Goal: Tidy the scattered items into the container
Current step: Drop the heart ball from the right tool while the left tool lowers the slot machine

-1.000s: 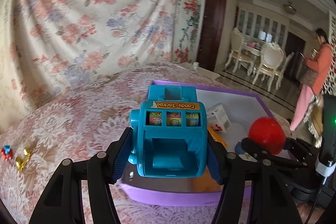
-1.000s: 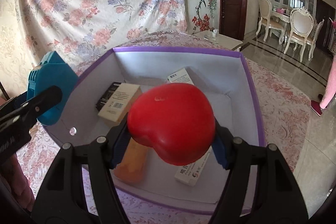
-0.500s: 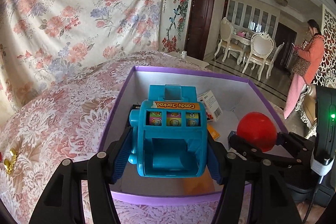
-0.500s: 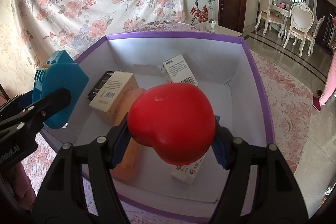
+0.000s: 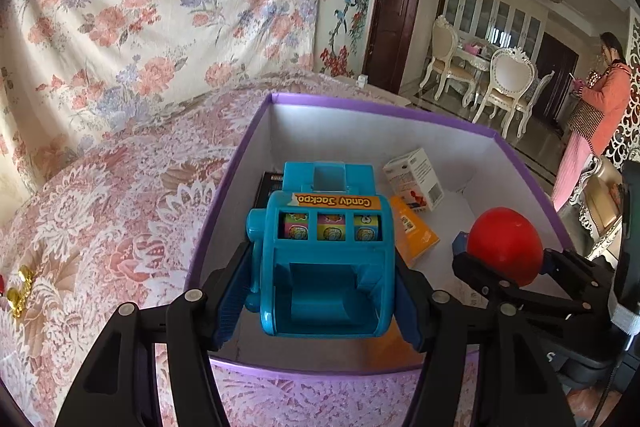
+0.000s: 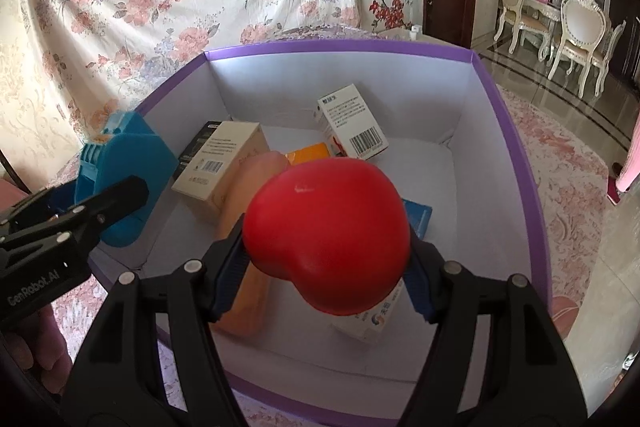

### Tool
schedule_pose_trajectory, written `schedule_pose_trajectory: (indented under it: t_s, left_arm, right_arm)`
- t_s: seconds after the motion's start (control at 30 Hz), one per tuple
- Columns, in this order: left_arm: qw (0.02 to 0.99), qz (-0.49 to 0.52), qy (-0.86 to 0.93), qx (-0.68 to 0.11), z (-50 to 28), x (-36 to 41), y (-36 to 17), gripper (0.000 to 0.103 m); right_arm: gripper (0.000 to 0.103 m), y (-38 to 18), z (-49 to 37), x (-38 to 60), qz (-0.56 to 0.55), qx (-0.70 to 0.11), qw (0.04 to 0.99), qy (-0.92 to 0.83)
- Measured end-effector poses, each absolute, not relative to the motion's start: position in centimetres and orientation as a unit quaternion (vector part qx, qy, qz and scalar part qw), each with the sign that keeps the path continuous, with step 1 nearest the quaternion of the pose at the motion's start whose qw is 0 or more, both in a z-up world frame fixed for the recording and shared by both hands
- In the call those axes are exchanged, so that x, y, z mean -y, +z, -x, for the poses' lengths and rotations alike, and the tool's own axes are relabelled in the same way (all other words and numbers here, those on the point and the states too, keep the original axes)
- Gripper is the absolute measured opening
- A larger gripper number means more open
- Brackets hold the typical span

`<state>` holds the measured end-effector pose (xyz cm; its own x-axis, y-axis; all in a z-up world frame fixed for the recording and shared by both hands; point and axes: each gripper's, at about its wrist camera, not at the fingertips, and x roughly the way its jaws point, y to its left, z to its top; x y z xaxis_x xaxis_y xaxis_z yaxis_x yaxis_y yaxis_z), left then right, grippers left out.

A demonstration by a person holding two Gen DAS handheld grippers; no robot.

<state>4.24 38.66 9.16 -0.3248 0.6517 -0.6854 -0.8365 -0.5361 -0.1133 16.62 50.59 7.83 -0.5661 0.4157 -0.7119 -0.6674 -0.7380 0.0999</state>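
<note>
Tidying nearly finished, two toys not yet released

Purple box point(image 6: 524, 163) already holds several cartons. Left gripper point(image 5: 326, 291) clamps the blue candy machine point(image 5: 326, 259) over its near-left corner; right gripper point(image 6: 326, 259) squeezes the red heart point(image 6: 326, 231) above the middle. Gold trinkets point(image 5: 20, 291) remain far left on the cloth.

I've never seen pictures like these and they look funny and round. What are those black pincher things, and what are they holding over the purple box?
Those are two claws that a person holds, one in each hand. Each carries a small round-view camera, so each picture looks out along one claw. The left claw grips a blue toy candy machine. The right claw grips a red heart-shaped toy. Both hang over the purple box, which sits on a flowery cloth and already holds small cartons. Some gold trinkets lie on the cloth.
</note>
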Motion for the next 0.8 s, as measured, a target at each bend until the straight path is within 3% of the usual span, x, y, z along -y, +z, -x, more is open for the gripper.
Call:
schedule_pose_trajectory:
  t_s: [0.8]
  left_arm:
    - [0.46, 0.349, 0.804, -0.144, -4.42, -38.63, 9.08, 0.065]
  right_arm:
    - [0.073, 7.73, -16.66, -50.6, 0.349, -0.193, 0.312, 0.862]
